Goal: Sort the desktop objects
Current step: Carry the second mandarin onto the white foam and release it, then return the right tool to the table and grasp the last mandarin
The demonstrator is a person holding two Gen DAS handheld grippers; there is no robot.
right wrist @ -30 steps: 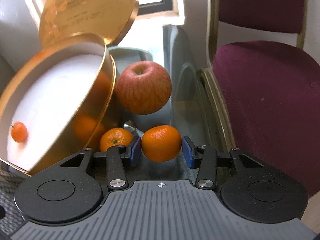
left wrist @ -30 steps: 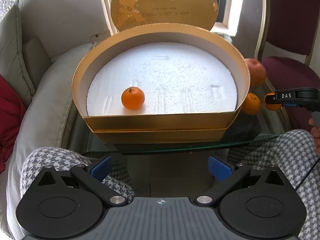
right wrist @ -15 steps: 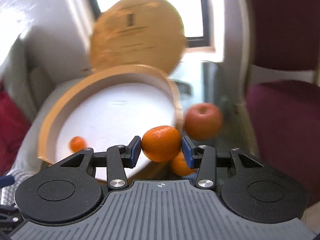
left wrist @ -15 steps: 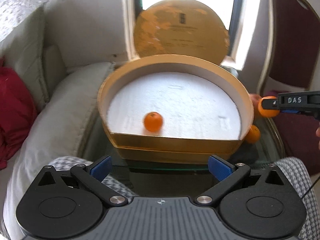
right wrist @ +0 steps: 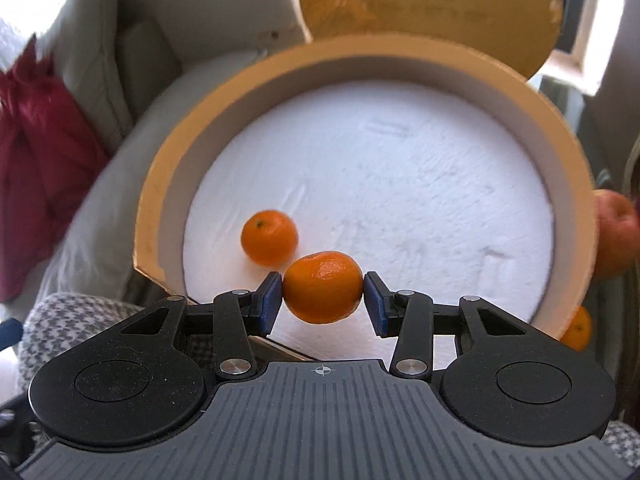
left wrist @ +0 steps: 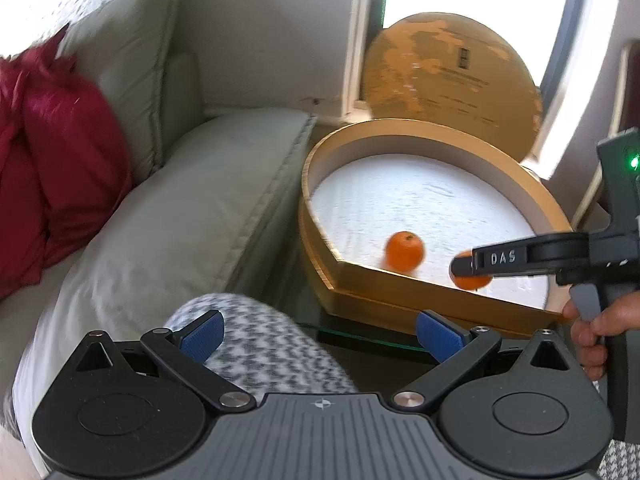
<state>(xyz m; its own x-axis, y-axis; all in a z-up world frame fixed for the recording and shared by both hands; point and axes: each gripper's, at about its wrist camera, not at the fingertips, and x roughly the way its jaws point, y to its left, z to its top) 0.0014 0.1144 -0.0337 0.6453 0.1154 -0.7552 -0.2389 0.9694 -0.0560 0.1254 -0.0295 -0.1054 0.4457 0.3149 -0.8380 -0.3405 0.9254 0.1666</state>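
Red cushion [left wrist: 52,168]: at the far left we see a crumpled dark-red fabric cushion on the pale grey sofa [left wrist: 192,200]; neither is part of the sorting.

Left gripper [left wrist: 320,334]: we hold it low over a houndstooth-clad knee [left wrist: 256,344], blue pads spread wide with nothing between them, well apart from the box.

Box [right wrist: 160,216]: a large round gold cardboard box with a white foam floor sits on the glass table, its gold lid [right wrist: 432,8] propped upright behind it.

Placed fruit [right wrist: 269,237]: one small orange mandarin already lies on the foam near the front left of the box.

Carried fruit [right wrist: 323,287]: a second glossy orange mandarin is pinched across its middle by the right gripper [right wrist: 324,300], blue pads pressing both sides, above the front of the foam, just right of the placed one; we cannot tell if it touches the foam.

Step in hand: we judge this to be the set-down.

Doing it well: we should lower until the fruit rests on the foam, keep it clear of the neighbour so neither rolls, then open gently and lift straight back over the front wall.

Still outside: a red apple [right wrist: 616,236] and another small mandarin [right wrist: 578,328] wait beside the box's right wall.
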